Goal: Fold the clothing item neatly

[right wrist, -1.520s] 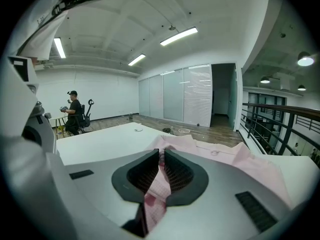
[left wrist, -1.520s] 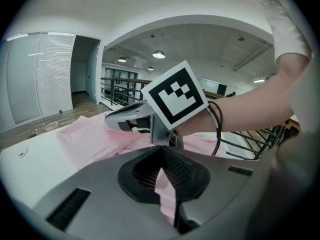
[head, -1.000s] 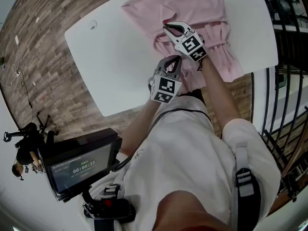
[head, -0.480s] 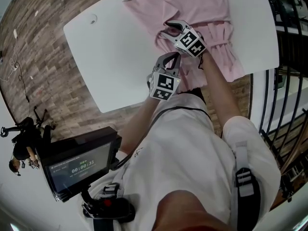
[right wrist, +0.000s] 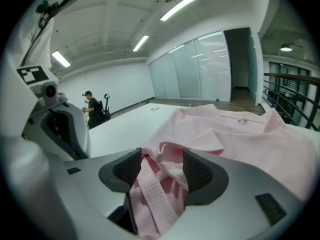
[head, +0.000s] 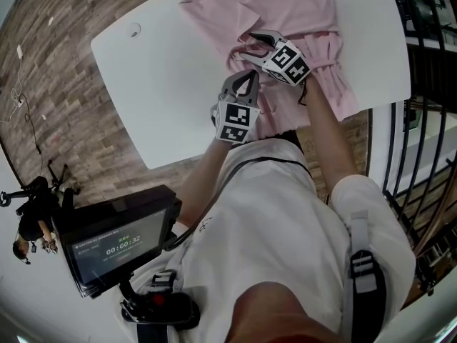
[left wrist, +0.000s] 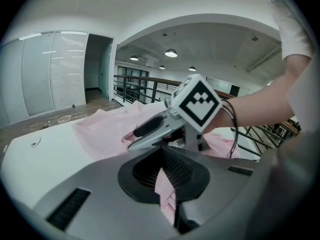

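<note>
White table [head: 164,84], pink garment [head: 285,6]: your left gripper [left wrist: 167,181] pinches it, your right gripper [right wrist: 160,169] has just opened around loose cloth; probably regrip a hem next.

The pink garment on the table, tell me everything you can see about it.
The pink garment looks like waffle-weave cloth with a belt-like strip. It lies rumpled on the white table. The left gripper is shut on a fold; the right gripper, its jaws having just been opening, straddles bunched cloth without pinching it.
</note>
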### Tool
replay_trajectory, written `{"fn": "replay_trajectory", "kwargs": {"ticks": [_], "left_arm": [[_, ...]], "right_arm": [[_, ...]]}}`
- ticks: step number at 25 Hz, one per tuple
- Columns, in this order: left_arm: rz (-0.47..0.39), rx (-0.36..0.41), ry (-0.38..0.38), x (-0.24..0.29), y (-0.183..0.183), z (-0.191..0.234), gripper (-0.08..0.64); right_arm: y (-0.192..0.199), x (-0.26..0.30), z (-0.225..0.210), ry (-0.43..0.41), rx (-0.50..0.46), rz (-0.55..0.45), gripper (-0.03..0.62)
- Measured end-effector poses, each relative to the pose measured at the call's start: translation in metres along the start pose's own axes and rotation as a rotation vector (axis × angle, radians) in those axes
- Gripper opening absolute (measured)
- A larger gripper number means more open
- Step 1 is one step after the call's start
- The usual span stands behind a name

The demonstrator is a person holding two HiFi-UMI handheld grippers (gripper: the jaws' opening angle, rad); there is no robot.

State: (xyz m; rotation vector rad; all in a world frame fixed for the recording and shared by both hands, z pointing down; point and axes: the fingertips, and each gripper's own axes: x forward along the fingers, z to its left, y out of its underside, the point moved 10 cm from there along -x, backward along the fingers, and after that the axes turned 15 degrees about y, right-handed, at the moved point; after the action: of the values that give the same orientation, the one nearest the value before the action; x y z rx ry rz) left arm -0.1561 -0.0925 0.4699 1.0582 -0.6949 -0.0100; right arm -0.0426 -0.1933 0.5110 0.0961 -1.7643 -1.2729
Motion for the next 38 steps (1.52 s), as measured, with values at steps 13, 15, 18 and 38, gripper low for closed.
{"fn": "replay_trajectory", "kwargs": {"ticks": [13, 15, 18, 38], "left_arm": [[0.079, 0.242, -0.192, 0.062, -0.067, 0.068, 0.009], [0.134, 0.275, -0.174, 0.082, -0.063, 0.08, 0.076], [0.19, 0.298, -0.136, 0.102, -0.058, 0.091, 0.106], [0.069, 0.158, -0.347, 0.058, -0.056, 0.124, 0.017]], "right_arm": [[0.048, -0.106, 0.009, 0.273, 0.332, -0.071, 0.216], [0.057, -0.102, 0.012, 0.289, 0.351, -0.056, 0.216], [0.061, -0.104, 0.012, 0.319, 0.363, -0.03, 0.216], [0.046, -0.111, 0.012, 0.323, 0.354, -0.036, 0.216]]}}
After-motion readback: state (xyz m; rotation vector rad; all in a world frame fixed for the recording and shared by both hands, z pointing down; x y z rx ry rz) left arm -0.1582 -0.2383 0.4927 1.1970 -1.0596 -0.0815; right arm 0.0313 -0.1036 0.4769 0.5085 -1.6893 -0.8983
